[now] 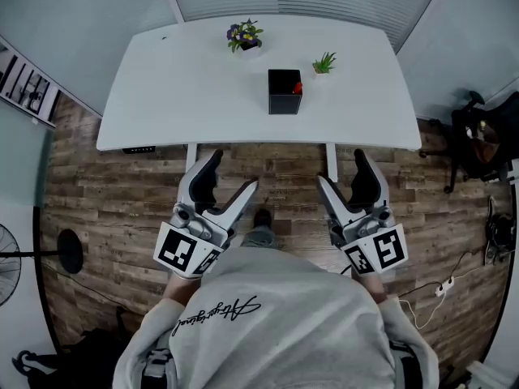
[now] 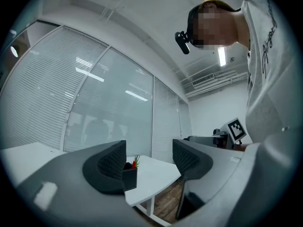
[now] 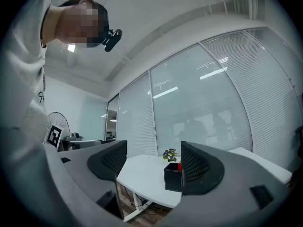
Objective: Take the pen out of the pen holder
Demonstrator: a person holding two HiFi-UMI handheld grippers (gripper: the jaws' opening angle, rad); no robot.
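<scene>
A black square pen holder [image 1: 284, 92] stands in the middle of the white table [image 1: 162, 96], with the red tip of a pen [image 1: 298, 88] showing at its right side. Both grippers are held close to the person's chest, well short of the table's front edge. My left gripper [image 1: 229, 180] is open and empty, and my right gripper [image 1: 341, 173] is open and empty too. In the left gripper view the holder [image 2: 129, 178] and red pen tip [image 2: 134, 164] sit beside the left jaw. In the right gripper view the holder [image 3: 173, 178] and pen tip [image 3: 179, 166] lie far ahead.
A small pot of purple flowers [image 1: 244, 36] stands at the table's back. A small green plant [image 1: 324, 63] is right of the holder. A wooden floor [image 1: 105, 209] lies below, with a fan [image 1: 32, 258] at left and a dark chair [image 1: 482, 136] at right.
</scene>
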